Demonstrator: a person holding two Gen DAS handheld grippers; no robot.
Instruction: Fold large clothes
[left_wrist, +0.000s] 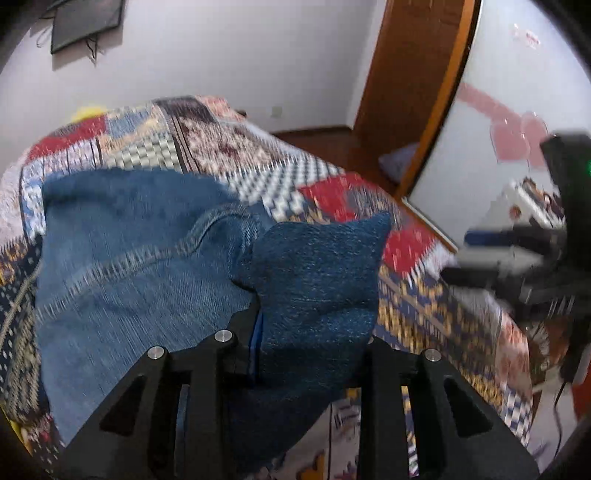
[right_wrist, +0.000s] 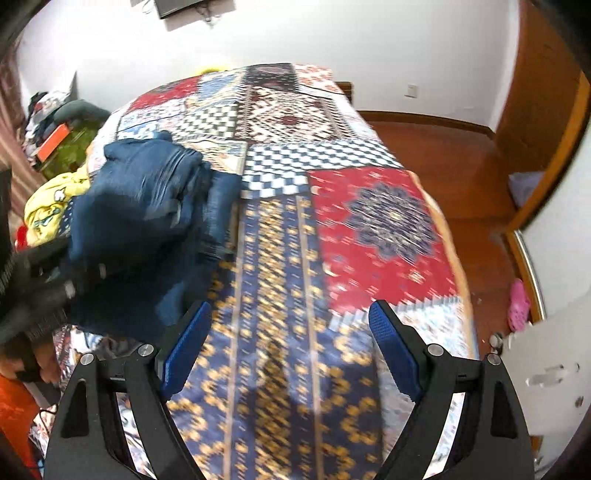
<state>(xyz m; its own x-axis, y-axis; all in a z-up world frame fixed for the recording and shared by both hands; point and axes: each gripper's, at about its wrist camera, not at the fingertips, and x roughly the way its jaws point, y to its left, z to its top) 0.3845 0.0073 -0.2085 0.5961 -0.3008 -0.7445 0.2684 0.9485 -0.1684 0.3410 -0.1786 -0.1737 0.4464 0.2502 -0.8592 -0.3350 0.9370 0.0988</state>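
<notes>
White walls and a wood floor (right_wrist: 443, 155) frame a bed (right_wrist: 280, 236) under a patchwork quilt. Blue jeans (left_wrist: 140, 266) lie bunched on the quilt's left side, and the left gripper (left_wrist: 310, 332) is clamped on a raised fold of the denim. Over bare quilt beside them, the right gripper (right_wrist: 291, 332) has its blue pads (right_wrist: 395, 354) wide apart, holding nothing.

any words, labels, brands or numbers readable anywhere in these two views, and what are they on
None can be read.
Patchwork bedspread: woven patterns only, no lettering.
Jeans clamped in the left gripper: stitching shows, no tag or label visible.
Yellow cloth beside the bed: a cartoon print, no legible text.
Dark wall screen: blank.
Red marks high on the white door: too blurred to read.
</notes>
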